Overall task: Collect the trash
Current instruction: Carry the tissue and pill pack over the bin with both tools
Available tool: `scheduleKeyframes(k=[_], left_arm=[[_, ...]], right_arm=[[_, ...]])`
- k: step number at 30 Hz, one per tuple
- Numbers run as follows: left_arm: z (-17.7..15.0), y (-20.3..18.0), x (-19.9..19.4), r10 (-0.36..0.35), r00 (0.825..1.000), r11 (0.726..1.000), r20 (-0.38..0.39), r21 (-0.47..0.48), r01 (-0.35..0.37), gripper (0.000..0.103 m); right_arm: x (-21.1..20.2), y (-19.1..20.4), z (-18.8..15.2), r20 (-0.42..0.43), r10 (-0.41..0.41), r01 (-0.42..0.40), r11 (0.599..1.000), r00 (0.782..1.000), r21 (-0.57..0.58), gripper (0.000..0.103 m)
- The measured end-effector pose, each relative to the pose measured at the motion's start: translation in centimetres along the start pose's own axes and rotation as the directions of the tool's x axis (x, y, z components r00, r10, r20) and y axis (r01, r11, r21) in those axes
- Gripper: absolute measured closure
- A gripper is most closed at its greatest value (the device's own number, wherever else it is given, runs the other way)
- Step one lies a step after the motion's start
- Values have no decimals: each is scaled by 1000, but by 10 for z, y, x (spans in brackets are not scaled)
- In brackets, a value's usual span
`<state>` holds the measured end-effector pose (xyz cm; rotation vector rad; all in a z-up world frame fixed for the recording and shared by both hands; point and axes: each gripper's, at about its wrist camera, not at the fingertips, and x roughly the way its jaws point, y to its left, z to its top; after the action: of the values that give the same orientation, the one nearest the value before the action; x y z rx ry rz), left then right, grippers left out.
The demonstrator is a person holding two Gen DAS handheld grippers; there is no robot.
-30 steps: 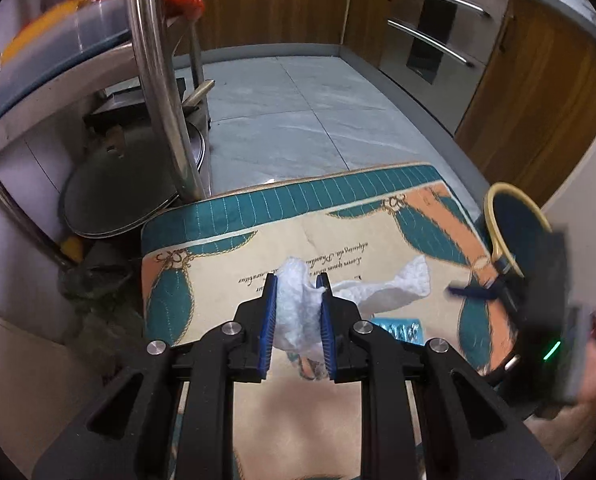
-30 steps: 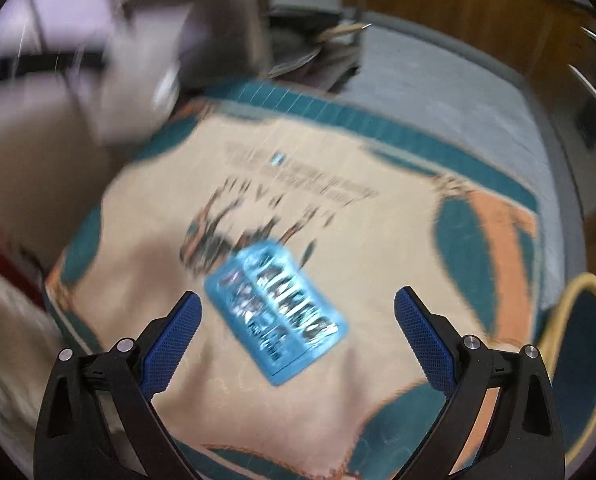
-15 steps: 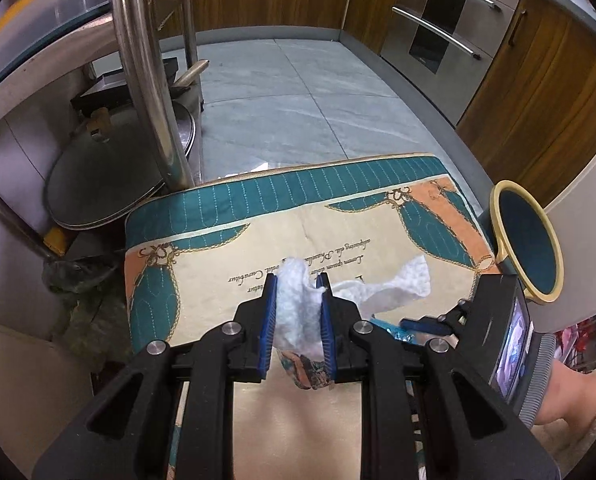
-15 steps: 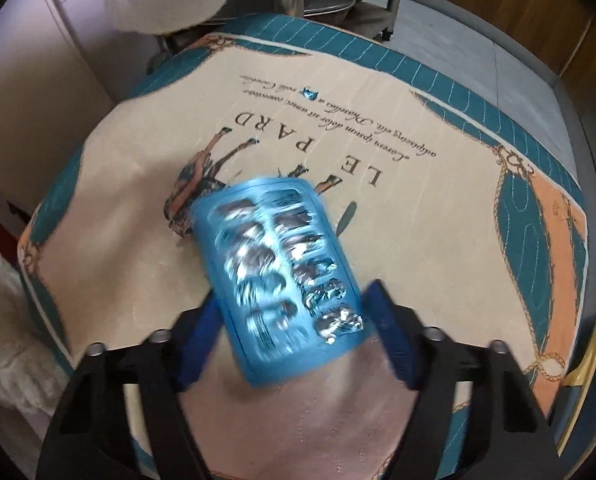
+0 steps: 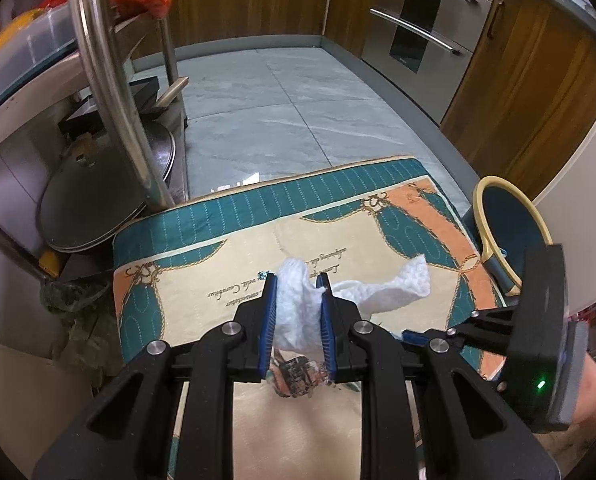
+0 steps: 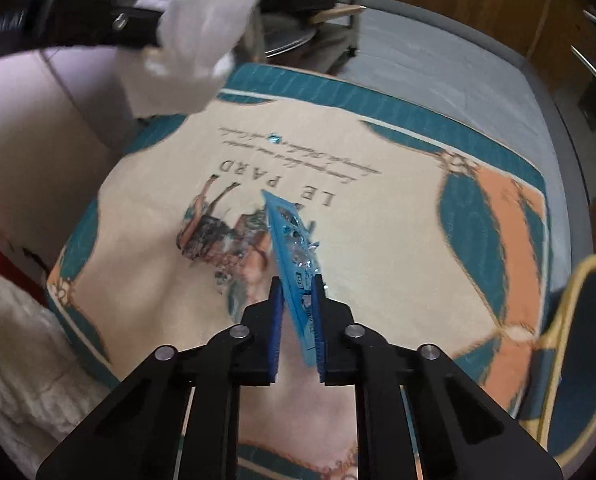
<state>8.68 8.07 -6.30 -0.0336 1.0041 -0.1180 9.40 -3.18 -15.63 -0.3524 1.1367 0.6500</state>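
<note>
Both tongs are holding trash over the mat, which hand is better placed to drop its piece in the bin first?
Right, probably. The bin sits just right of the right tongs, closing on the blister pack. The left tongs, holding the tissue, sit farther away.

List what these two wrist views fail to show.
- Bin contents: left wrist view, its own rim and the right gripper block the inside.
- Blister pack print: right wrist view, edge-on, jaws closing on it.
- Mat small script: blurred.
- Tissue lower end: left gripper covers it.

White tissue (image 5: 298,312); blue blister pack (image 6: 294,256); teal-bordered cream mat (image 5: 202,220).
</note>
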Motion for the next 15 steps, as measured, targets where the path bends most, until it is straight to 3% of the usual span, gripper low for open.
scheduleKeyframes(k=[10, 15], left_arm=[[13, -31, -1, -32, 999, 998, 23, 61, 31, 84], [18, -51, -1, -53, 998, 994, 27, 98, 51, 84]], right_arm=[[-54, -35, -2, 45, -39, 35, 995, 998, 89, 93], [-86, -63, -11, 44, -100, 94, 986, 994, 135, 93]])
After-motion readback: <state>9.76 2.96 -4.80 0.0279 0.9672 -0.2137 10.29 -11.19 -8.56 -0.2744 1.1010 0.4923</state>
